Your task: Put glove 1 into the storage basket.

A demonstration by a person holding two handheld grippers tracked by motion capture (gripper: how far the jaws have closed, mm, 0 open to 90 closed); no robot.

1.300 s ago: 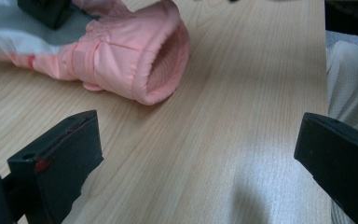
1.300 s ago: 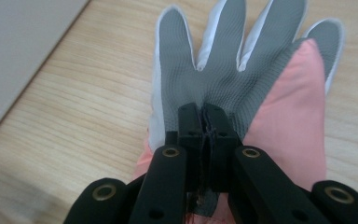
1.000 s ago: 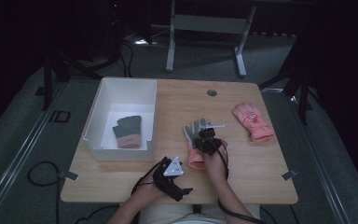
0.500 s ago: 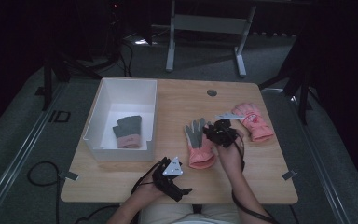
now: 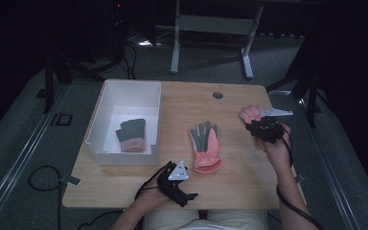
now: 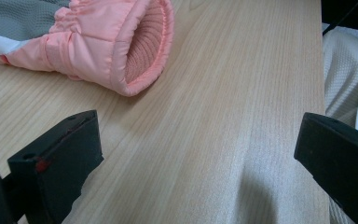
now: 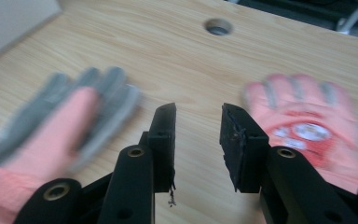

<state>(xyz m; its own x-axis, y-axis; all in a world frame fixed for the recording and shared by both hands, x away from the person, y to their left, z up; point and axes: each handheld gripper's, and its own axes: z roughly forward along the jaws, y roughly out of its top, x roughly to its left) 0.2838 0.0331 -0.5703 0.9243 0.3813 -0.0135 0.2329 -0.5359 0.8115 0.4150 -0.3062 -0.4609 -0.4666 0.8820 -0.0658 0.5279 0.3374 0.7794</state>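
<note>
Right gripper (image 5: 263, 128): held above the right part of the table, just in front of the pink glove; in the right gripper view its jaws stand a little apart with bare wood between them and grip nothing.
Left gripper (image 5: 175, 184): rests at the near edge of the table, in front of the white box; in the left gripper view its jaws are spread wide over bare wood, holding nothing.
Pink glove (image 5: 250, 113): lies flat at the right side of the table, fingers pointing away from the person, partly hidden behind the right gripper in the high view.
Pink and grey glove (image 5: 205, 146): lies flat near the table's middle, grey fingers pointing away, cuff toward the person; its open cuff (image 6: 142, 44) shows just beyond the left gripper.
White box (image 5: 106, 115): stands on the left part of the table.
Grey glove (image 5: 132, 134): lies inside the white box, near its front wall.
Table (image 5: 182, 103): light wood, with a round hole (image 5: 217, 95) near its far edge.
</note>
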